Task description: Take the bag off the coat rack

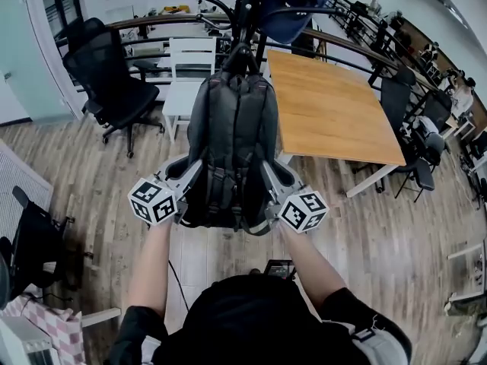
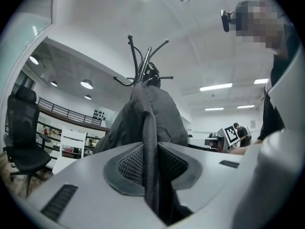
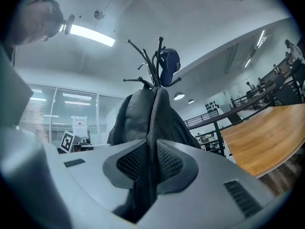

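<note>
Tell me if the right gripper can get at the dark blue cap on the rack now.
Probably not: the right gripper is clamped on the dark grey fabric backpack, and the dark blue cap hangs above it.

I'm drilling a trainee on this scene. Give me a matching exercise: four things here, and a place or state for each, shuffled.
1 backpack
2 cap
3 wooden table
4 office chair with headrest

A left of the coat rack in the head view
B blue, on an upper hook
C right of the rack
D pinched by left tongs and right tongs

Pairs: 1-D, 2-B, 3-C, 4-A
</note>
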Available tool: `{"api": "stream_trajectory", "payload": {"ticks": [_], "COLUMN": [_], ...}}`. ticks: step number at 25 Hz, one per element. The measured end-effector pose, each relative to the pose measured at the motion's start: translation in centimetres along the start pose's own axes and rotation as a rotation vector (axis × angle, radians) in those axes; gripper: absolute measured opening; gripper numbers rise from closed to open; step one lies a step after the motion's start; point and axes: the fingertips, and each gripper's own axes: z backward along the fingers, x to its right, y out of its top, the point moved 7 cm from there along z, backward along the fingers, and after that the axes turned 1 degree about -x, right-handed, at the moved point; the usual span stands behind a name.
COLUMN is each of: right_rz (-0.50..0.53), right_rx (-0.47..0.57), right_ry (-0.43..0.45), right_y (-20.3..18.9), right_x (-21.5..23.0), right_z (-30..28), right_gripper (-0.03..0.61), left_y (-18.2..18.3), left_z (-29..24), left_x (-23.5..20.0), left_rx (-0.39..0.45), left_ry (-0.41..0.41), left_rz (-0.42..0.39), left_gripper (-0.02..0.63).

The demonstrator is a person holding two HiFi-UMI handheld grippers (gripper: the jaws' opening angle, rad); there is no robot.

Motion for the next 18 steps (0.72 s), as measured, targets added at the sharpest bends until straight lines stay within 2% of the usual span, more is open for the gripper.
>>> {"api": "stream_trajectory", "payload": {"ticks": [5,11,18], "right_rz": [0.002,0.066,0.099], "right_rx": [0.054,0.099,0.156], "right_ry": [0.005,0.011,0.036], "right_y": [2.5,5.1,7.4], "right_x": [-1.6,-3.6,-5.7], "right_z": [1.2,2.4,4.3], "right_gripper": [0.072,0.066,0.061], "left_y": [2.3,4.9,7.6], "left_z": [0.7,1.7,2.9], "left_x": [1.4,3.2,5.4], "left_rx": [0.047,0.089,0.112], "left_ry": [-0.03,-0.055,-0.043], "left_rz": [0.025,-0.008,-0.063], "left_gripper": [0.091,0.087,0.087]}}
